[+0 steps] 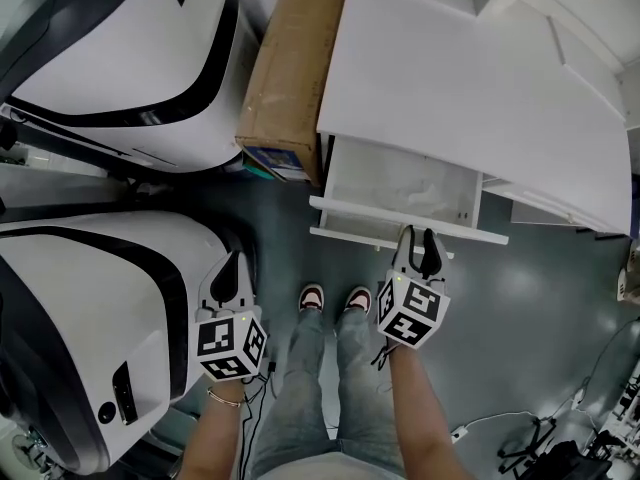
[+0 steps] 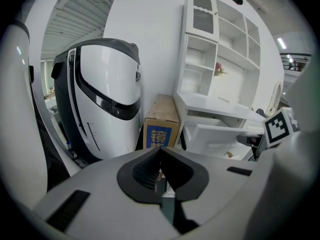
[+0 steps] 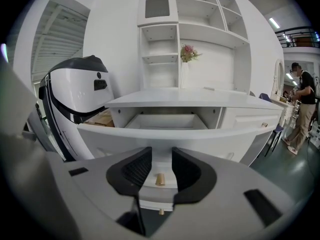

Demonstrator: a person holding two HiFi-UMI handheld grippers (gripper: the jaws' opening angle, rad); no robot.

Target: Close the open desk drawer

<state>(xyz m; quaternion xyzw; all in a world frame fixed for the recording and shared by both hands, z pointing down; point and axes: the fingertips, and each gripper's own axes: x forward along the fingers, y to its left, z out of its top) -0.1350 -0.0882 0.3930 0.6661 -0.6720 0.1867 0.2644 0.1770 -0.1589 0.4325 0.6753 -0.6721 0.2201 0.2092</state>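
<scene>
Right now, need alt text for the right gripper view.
The right tongs stand open just in front of the pulled-out white drawer, with its small brass knob between the tips, untouched. Above is the white desk with a shelf unit. A big white machine stands at left.

A long brown cardboard box (image 1: 295, 68) with a blue label lies ahead of the left gripper (image 1: 230, 273). One rounded white machine with a black band (image 1: 120, 58) stands ahead to its left, and another (image 1: 90, 318) is just beside it. Above and ahead of the right gripper (image 1: 420, 250), a white open shelf unit (image 3: 160, 49) holds small pink flowers (image 3: 188, 51). Far to its right stands a person (image 3: 302, 109).
</scene>
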